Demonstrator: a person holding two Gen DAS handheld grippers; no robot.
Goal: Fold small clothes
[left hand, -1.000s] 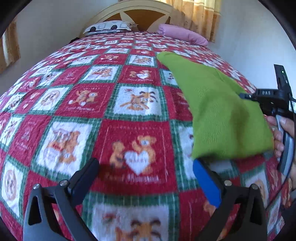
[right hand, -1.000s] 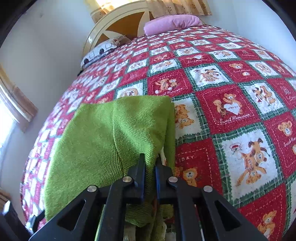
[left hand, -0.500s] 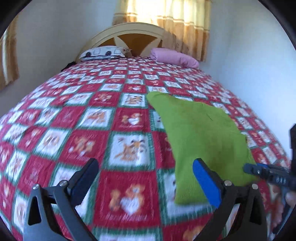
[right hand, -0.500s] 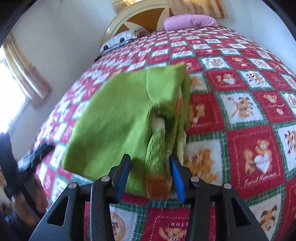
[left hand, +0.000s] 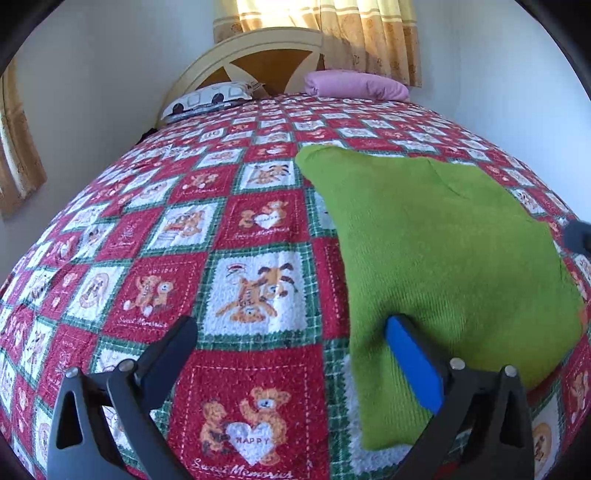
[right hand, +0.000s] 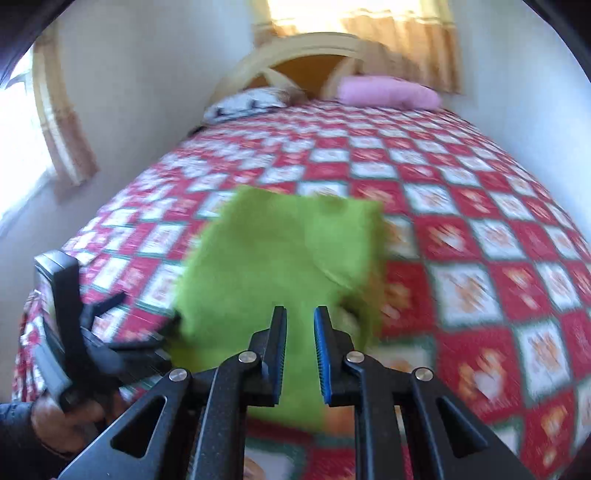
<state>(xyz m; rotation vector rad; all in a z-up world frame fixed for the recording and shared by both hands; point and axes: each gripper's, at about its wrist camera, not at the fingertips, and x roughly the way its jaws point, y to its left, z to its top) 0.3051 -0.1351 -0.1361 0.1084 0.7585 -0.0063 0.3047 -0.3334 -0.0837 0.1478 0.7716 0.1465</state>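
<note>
Left wrist view: the left gripper (left hand: pixel 288 354) stands wide open and empty; the folded green knitted garment (left hand: pixel 443 266) lies right of centre on the red checked teddy-bear bedspread (left hand: pixel 147 258).

Right wrist view: the right gripper (right hand: pixel 300 350) is closing on nothing, a narrow gap left, with the garment centre frame. Best check edges align before regripping.

A bedroom in a home. A bed fills nearly the whole view, covered by a red, green and white teddy-bear quilt (left hand: pixel 236 280). At the far end stands a curved cream headboard (left hand: pixel 258 44) with a patterned pillow (left hand: pixel 207 99) on the left and a pink pillow (left hand: pixel 354 85) on the right. Yellow curtains (left hand: pixel 354 33) hang behind it, against plain white walls (left hand: pixel 103 74).
</note>
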